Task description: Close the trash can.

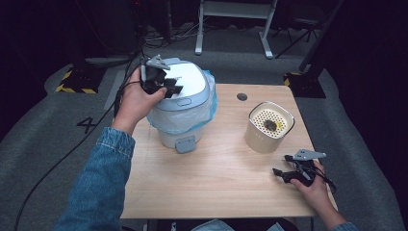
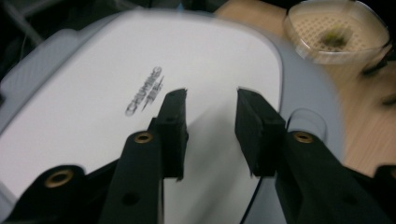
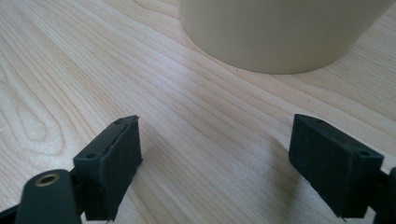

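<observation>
The bin (image 1: 182,108), white with a grey rim, stands on the far left part of the desk (image 1: 216,178). Its lid (image 1: 190,84) is down and flat, and a pale blue bag (image 1: 210,103) bulges out beneath the rim. A grey pedal (image 1: 185,144) projects from its base toward the person.

The left claw (image 1: 168,86) hangs over the lid near its far left edge. In the left gripper view the left claw (image 2: 211,109) has its jaws parted, with bare lid between them; printed lettering (image 2: 144,91) lies just beside one jaw. Nothing is gripped; the claw is released. Whether the jaw tips touch the lid cannot be told. The left hand (image 1: 137,98) carries it, with a denim sleeve (image 1: 103,183) behind.

To the right of the bin, well apart from it, stands a cream container (image 1: 268,126) with a perforated top and a dark scrap on it.

The right claw (image 1: 281,164) lies low at the near right of the desk, held by the right hand (image 1: 312,190). In the right gripper view the right claw (image 3: 215,154) has its jaws set wide, bare wood between them, released, pointing at the base of the cream container (image 3: 280,32), near but apart.
</observation>
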Available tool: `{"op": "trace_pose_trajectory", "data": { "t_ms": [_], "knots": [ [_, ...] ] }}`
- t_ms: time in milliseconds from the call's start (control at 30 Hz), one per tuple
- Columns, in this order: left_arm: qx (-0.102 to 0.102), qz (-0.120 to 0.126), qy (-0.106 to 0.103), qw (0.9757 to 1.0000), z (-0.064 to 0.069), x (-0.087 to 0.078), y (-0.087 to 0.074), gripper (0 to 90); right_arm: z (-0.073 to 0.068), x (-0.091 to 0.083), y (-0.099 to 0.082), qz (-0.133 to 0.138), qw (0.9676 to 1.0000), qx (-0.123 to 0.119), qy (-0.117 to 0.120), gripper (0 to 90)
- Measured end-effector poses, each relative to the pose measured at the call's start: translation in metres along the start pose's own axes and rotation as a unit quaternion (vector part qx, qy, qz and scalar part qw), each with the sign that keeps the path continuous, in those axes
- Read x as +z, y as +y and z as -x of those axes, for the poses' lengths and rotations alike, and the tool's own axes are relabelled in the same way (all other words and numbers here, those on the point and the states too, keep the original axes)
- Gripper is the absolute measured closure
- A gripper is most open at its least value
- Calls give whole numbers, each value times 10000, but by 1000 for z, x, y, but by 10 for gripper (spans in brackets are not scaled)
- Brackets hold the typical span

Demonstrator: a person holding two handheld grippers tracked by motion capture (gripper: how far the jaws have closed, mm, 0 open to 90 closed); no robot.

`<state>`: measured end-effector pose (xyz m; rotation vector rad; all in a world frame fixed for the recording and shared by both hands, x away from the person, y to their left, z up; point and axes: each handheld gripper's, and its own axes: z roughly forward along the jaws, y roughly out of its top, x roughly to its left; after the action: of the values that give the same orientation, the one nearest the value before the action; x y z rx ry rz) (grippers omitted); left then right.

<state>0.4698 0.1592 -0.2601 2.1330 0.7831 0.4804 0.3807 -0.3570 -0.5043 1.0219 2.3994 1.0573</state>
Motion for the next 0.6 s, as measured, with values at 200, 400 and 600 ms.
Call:
{"op": "trace_pose_trajectory", "data": {
  "t_ms": [200,400,600],
  "knots": [
    [46,158,159,9997,1,2,-2,518,0,0,0,-2,10000,5,1,174],
    [-53,756,-202,9969,12,-8,-3,330,0,0,0,-2,10000,6,1,174],
    [126,922,-338,9951,38,-21,-3,286,0,0,0,0,10000,13,8,174]
  ]
}}
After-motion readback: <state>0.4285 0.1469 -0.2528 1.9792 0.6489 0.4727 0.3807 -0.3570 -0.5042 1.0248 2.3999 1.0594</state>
